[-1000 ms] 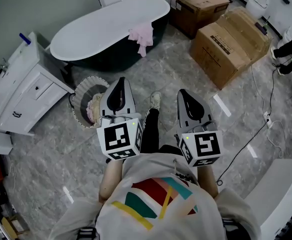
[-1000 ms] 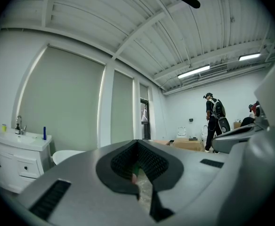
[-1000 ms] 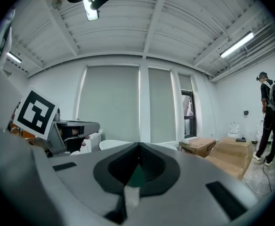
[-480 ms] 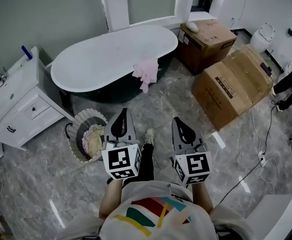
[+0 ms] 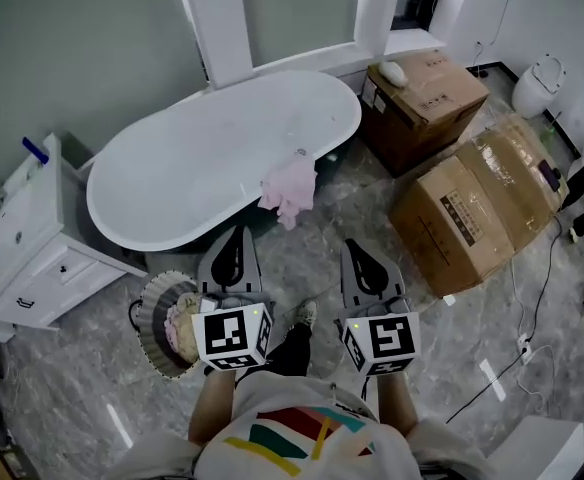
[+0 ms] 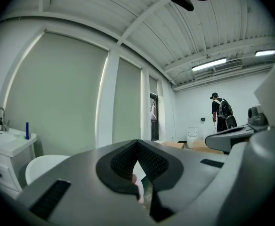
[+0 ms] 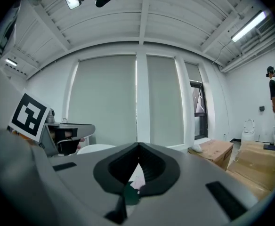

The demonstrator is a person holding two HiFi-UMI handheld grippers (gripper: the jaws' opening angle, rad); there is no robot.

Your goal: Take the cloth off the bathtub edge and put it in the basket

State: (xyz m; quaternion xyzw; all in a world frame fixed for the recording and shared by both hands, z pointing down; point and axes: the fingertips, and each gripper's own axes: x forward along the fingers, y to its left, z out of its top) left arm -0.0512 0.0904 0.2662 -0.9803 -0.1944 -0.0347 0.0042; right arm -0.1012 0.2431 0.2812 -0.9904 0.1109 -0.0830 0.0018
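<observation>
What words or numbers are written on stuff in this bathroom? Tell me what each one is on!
No text here can be read.
Large light brown cardboard box: dark print on its top, too small to read.
Darker brown cardboard box: small marks on top, too blurred to read.
Left black-and-white marker cube and right black-and-white marker cube: square patterns only, no letters.

2 boxes, 1 cloth, 1 basket

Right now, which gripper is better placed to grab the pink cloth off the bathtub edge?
Probably the left gripper. The pink cloth hangs ahead between both, slightly nearer the left, and the basket sits on its side. The right gripper is farther from both.
</observation>
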